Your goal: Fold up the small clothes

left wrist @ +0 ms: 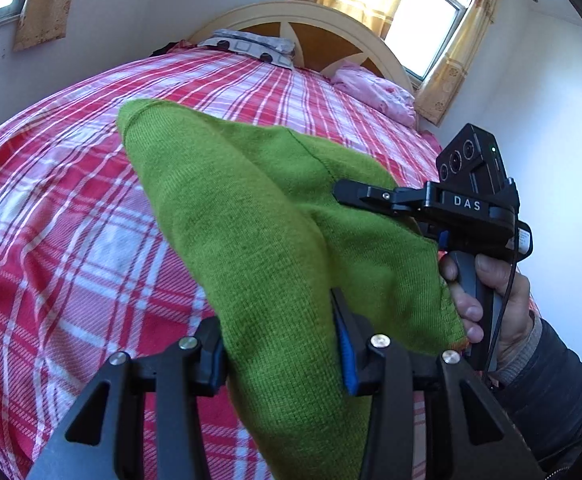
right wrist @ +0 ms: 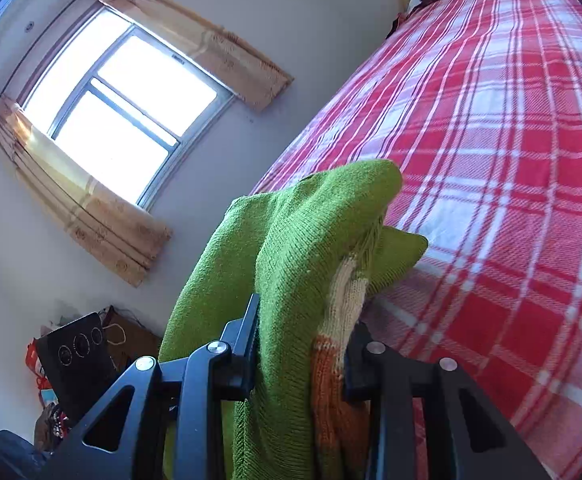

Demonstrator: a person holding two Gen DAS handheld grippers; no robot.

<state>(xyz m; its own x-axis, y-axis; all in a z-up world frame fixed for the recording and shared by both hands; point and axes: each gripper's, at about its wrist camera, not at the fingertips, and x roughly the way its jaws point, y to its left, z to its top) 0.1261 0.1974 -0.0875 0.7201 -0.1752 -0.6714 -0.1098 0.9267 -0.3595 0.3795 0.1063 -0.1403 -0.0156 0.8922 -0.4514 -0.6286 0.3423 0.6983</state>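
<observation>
So both grippers have the green knit sweater (left wrist: 275,240) pinched and it's up in the air over the red plaid bedspread (left wrist: 71,216), not lying flat yet. The left gripper (left wrist: 283,344) is clamped on a thick fold that runs straight out ahead of its fingers. The right gripper (right wrist: 303,344) is clamped on the part with the orange and cream ribbed band (right wrist: 339,320), with the rest draped forward past its fingertips. The knit's long axis runs away from both sets of fingers toward the bed, with the bedspread below and ahead. My guess: the next bit hinges on spreading it flat there.
</observation>
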